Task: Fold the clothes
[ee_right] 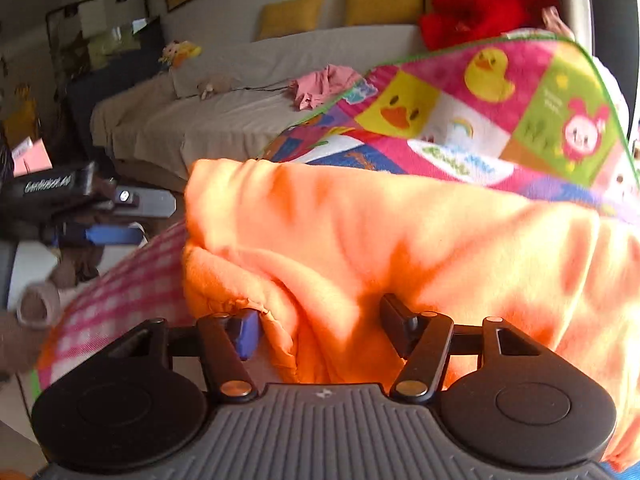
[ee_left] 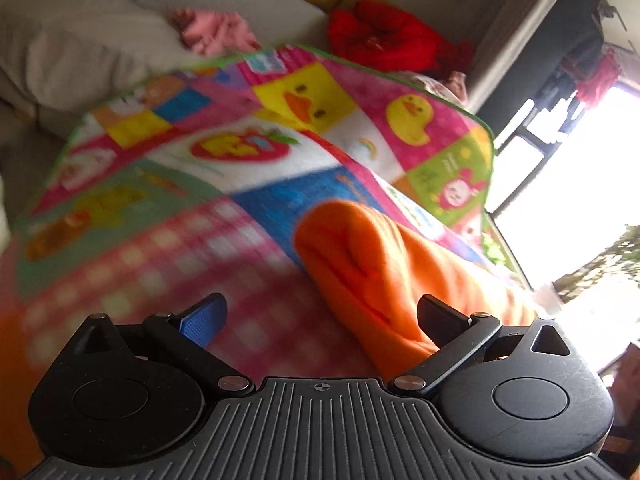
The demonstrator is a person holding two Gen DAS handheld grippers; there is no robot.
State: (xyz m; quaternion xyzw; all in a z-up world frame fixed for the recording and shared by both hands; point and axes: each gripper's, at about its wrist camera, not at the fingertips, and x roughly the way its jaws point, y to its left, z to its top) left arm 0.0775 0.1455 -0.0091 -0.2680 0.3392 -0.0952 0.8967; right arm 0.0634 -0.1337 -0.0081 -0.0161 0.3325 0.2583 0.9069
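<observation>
The orange garment (ee_right: 380, 248) lies bunched on the patchwork blanket (ee_left: 248, 128), a thick folded roll of fleece. From our left side its long axis runs away from the lower right toward the blanket's middle, ending in a rounded fold ahead of us. Our right gripper (ee_right: 320, 324) is buried in it — the fingers stand apart with cloth heaped between and over them, the ragged hem beside the blue-padded finger, but we cannot tell whether they pinch anything. Our left gripper (ee_left: 322, 312) has its fingers spread wide and holds nothing; the roll crosses in front of its right-hand finger, leaving the gap mostly over pink checked blanket. So the right is the nearer one, and we judge the left must shift rightward to meet the cloth. Further out lie a pink garment (ee_right: 320, 84) on the pale sofa (ee_right: 240, 112), and a red heap (ee_left: 380, 36) beyond the blanket's edge.
</observation>
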